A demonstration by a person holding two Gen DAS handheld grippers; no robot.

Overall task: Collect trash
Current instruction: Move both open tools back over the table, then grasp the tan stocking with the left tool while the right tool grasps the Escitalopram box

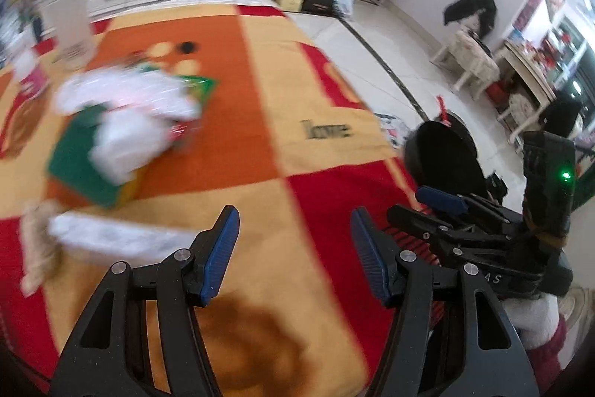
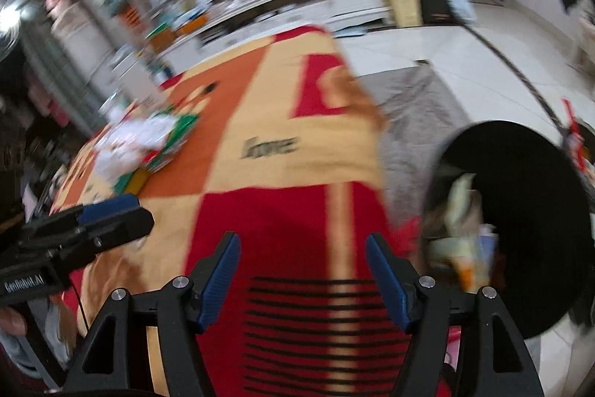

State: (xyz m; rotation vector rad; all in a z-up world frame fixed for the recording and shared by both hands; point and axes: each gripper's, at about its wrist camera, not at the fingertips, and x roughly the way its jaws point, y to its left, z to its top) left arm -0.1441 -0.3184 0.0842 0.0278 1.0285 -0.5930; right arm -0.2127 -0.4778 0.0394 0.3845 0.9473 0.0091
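Left wrist view: left gripper (image 1: 294,257) gapes, holding nothing, over the cloth (image 1: 260,144); right gripper (image 2: 303,279) too, beside the bin (image 2: 528,211).

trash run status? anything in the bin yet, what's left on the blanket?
Done: crumpled wrappers already lie in the black bin. In hand: nothing; left gripper and right gripper are both open and empty. Left: the white tissue and wrapper pile on the blanket.

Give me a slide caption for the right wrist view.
Open right tool over a patchwork tablecloth, a black bin holding trash to its right, wrappers still piled far left.
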